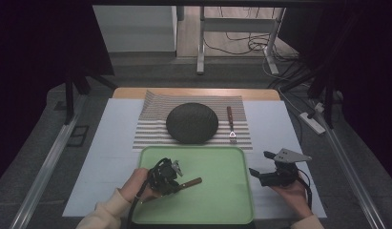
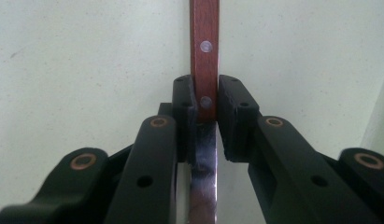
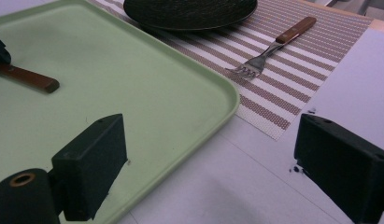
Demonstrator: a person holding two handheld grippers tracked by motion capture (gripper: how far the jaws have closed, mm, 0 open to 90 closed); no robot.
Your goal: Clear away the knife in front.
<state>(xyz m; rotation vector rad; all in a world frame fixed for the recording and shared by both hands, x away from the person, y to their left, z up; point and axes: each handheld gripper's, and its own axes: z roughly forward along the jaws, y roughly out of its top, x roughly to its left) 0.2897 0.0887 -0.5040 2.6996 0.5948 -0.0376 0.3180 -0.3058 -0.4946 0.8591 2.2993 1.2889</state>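
A knife with a brown wooden handle (image 1: 191, 182) lies low over the green tray (image 1: 222, 195). My left gripper (image 1: 167, 175) is shut on it where the handle meets the shiny blade. In the left gripper view the two pads (image 2: 185, 100) press the riveted handle (image 2: 204, 42) from both sides, and the blade (image 2: 203, 186) runs back between the jaws. My right gripper (image 1: 262, 163) stands open with nothing in it just right of the tray, over the white table cover. In the right gripper view its jaws (image 3: 210, 140) straddle the tray's rim (image 3: 227, 100), and the knife handle (image 3: 28, 78) shows at far left.
A dark round plate (image 1: 191, 122) sits on a striped placemat (image 1: 150, 129) behind the tray. A fork with a wooden handle (image 1: 231, 124) lies on the mat right of the plate, also in the right gripper view as the fork (image 3: 273, 46). White table cover (image 1: 103, 157) surrounds them.
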